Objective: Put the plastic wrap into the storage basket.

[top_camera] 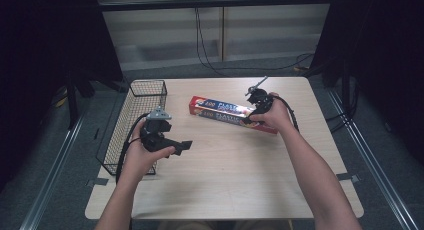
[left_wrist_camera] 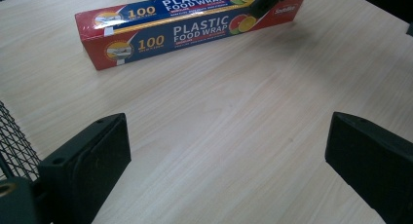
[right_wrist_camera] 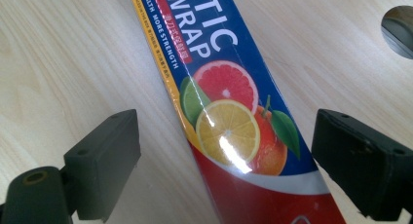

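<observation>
Right gripper view is showing us the plastic wrap box (right_wrist_camera: 229, 126) lying flat on the table (right_wrist_camera: 63, 53), running between the jaws of the right gripper (right_wrist_camera: 226, 170), which are standing apart and not yet touching it; we are judging it light, stiff along its length but crushable cardboard, with a glossy, somewhat slippery skin — so we are aiming across its narrow width near the fruit-printed end, squeezing gently; the left gripper (top_camera: 172, 146) is hovering spread wide and holding nothing beside the wire basket (top_camera: 131, 115), well apart from the box.
</observation>
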A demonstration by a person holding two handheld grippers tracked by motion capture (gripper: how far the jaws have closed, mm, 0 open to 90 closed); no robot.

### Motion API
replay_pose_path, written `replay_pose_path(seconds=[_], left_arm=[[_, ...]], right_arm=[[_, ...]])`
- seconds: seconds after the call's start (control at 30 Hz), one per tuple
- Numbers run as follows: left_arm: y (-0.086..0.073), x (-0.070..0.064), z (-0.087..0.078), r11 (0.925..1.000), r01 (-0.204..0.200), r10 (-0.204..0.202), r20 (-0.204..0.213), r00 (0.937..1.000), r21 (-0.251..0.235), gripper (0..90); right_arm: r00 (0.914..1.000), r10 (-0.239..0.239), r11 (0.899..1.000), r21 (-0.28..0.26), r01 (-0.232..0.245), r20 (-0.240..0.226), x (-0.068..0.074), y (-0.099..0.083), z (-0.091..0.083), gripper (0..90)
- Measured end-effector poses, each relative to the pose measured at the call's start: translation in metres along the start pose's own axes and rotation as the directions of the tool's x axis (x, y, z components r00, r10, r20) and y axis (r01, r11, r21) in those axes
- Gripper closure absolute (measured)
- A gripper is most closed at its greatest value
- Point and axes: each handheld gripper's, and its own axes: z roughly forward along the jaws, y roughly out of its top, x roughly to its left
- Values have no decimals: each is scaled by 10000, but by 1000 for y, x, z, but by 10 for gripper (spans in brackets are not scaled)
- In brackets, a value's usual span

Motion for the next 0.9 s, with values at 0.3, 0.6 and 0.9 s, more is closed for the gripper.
replay_pose_path(seconds=[0.3, 0.6, 0.9], left_arm=[[-1, 0, 1, 10000, 23, -23, 50, 10000, -25, 26], [-2, -1, 2, 10000, 44, -44, 68, 10000, 78, 27], [-1, -3, 3, 10000, -45, 45, 140, 9999, 47, 30]], right_arm=[[9993, -335, 9975, 623, 325, 156, 0, 3, 16, 144], [9999, -107, 9930, 1177, 114, -62, 3, 1, 19, 259], [9987, -252, 9913, 1283, 306, -436, 17, -5, 16, 300]])
